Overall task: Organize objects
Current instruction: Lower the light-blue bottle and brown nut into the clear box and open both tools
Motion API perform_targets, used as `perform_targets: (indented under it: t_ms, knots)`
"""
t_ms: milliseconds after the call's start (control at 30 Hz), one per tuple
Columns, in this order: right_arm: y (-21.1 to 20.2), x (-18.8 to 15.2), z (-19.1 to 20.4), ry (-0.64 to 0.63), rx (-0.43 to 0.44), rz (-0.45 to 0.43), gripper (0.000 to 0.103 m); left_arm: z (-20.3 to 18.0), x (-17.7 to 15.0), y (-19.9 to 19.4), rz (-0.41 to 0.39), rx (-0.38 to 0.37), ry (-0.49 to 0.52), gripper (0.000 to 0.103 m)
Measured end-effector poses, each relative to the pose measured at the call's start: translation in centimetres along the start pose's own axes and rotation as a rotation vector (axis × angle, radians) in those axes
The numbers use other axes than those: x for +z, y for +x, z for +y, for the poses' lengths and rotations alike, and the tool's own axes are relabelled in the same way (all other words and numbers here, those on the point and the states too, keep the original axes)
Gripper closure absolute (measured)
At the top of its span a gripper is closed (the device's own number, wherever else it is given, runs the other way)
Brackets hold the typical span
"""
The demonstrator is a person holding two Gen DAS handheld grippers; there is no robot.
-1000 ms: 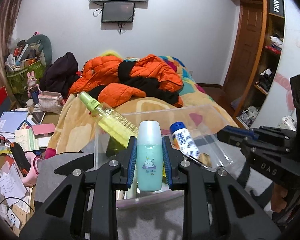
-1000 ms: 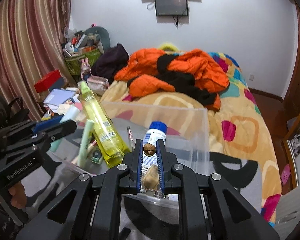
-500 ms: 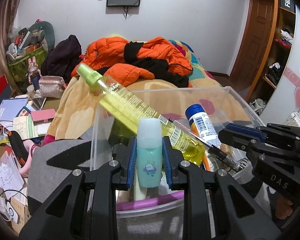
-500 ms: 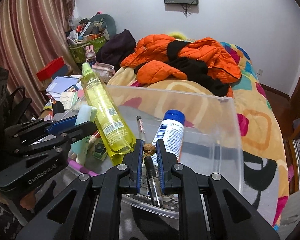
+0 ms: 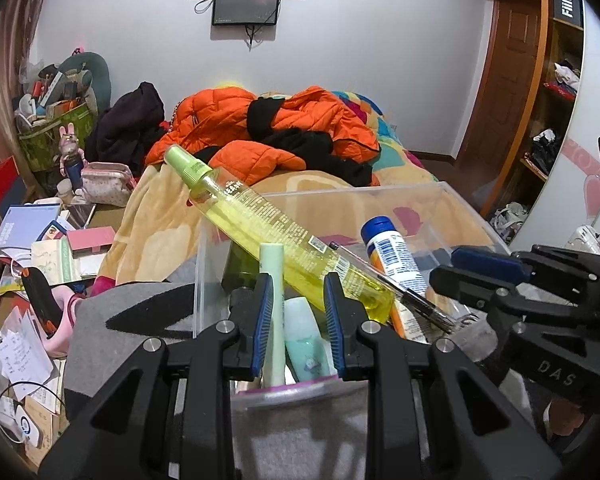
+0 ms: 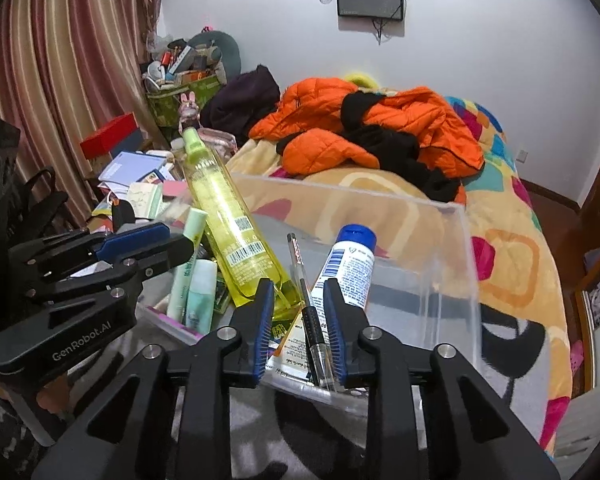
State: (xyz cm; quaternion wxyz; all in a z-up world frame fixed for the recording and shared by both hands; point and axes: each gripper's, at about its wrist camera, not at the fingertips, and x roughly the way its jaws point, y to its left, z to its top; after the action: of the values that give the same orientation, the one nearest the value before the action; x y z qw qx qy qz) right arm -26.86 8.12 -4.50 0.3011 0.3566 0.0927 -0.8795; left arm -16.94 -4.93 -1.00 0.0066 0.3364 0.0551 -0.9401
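Observation:
A clear plastic bin stands on a grey surface and holds a tall yellow bottle, a blue-capped white bottle, a pen, a pale green tube and a small teal bottle. My left gripper is open over the bin's near-left corner, the teal bottle lying loose below it. My right gripper is open over the bin's near edge, the pen lying between its fingers.
A bed with a patterned blanket and orange jackets lies behind the bin. Papers, boxes and a pink pouch crowd the left side. A curtain hangs at left; wooden shelves stand at right.
Both grippers have lowered toward the bin and opened. The left let the teal bottle go into the bin; the right let the pen go into it.

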Motion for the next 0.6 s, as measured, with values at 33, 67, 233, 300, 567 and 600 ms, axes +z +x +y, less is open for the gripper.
perform_targets:
  t_ms: [33, 67, 233, 300, 567, 600]
  knots:
    - [-0.5, 0.0, 0.0, 0.000, 0.002, -0.009, 0.078, -0.1, 0.0, -0.4, -0.005, -0.003, 0.000, 0.078]
    - [-1.0, 0.0, 0.0, 0.001, 0.003, -0.017, 0.078, -0.2, -0.1, -0.7, -0.009, -0.006, -0.001, 0.078]
    - [-3.2, -0.7, 0.1, 0.000, 0.004, -0.047, 0.073, -0.6, -0.5, -2.6, -0.038, -0.014, 0.004, 0.062]
    - [-4.1, -1.1, 0.1, 0.005, 0.002, -0.060, 0.067, -0.8, -0.7, -3.5, -0.053, -0.014, 0.012, 0.058]
    - [-7.1, -2.8, 0.4, -0.001, -0.018, -0.108, 0.051, -1.9, -1.6, -6.1, -0.092, -0.020, 0.028, 0.032]
    - [-7.3, -2.9, 0.4, 0.000, -0.019, -0.112, 0.046, -2.1, -1.8, -6.4, -0.097, -0.018, 0.033, 0.029]
